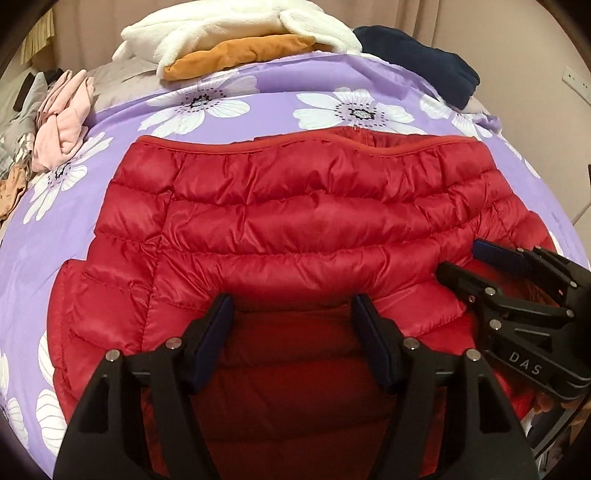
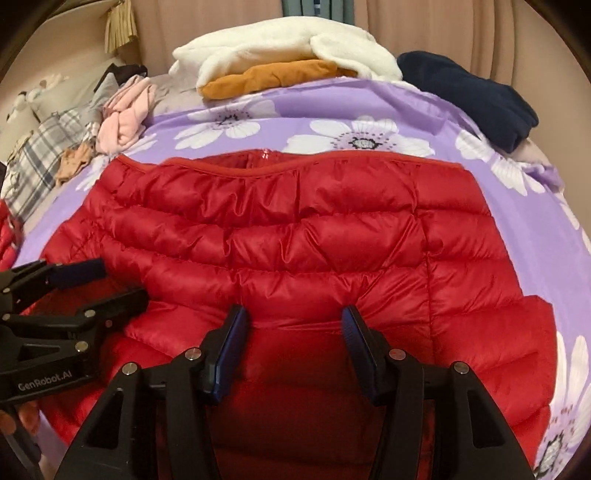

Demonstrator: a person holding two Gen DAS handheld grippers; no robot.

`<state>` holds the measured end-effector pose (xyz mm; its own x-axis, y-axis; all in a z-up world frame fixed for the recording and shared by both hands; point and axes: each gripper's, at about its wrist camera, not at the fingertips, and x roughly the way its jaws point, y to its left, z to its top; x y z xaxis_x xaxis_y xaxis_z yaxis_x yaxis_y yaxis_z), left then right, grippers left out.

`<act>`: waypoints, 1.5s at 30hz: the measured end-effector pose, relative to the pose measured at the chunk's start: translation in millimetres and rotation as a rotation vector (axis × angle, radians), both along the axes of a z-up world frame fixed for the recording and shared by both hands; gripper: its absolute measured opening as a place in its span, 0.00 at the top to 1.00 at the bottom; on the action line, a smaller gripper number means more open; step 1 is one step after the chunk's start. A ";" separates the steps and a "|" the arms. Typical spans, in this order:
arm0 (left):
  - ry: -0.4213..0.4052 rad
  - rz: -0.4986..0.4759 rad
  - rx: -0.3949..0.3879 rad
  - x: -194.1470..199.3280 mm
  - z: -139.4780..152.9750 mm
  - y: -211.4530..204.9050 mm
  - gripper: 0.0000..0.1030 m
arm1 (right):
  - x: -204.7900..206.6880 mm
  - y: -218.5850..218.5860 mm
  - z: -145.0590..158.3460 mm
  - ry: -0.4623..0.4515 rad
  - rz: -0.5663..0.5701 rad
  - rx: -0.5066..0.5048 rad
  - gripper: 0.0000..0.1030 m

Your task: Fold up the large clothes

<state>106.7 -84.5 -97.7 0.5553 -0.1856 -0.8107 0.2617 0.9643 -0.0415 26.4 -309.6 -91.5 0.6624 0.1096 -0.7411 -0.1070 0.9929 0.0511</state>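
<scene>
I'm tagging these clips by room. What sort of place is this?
Most likely a bedroom: a purple flowered bedspread under the red puffer jacket, pillows at one side, and curtains behind the piled clothes.

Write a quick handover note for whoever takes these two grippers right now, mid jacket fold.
Left gripper: jaws apart, red fabric between the pads, grip unclear.
Right gripper: the same.
Red puffer jacket lies spread on the purple floral bedspread, hem at the far edge.
Done: near part looks bunched up at the grippers.
Left: finish folding, then put it by the white and orange pile.
</scene>
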 end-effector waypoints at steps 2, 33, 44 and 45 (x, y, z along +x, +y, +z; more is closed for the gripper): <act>0.002 0.002 -0.001 1.2 -1.6 0.8 0.35 | 0.8 -0.8 -0.6 0.001 0.000 0.001 0.46; 0.022 0.052 -0.003 -81.5 -12.4 23.8 0.32 | -63.1 6.0 -4.4 -0.003 0.016 0.007 0.46; -0.074 0.134 -0.039 -113.6 24.6 68.9 0.33 | -102.2 -48.5 45.4 -0.144 -0.056 0.051 0.46; -0.080 0.156 -0.032 -112.8 24.6 75.0 0.33 | -101.3 -57.3 45.2 -0.144 -0.089 0.049 0.46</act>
<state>-6.1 -9.5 -73.1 0.6420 -0.1169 -0.7578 0.1124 0.9920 -0.0578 -74.9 -366.9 -46.3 0.7703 0.0792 -0.6328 -0.0286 0.9956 0.0897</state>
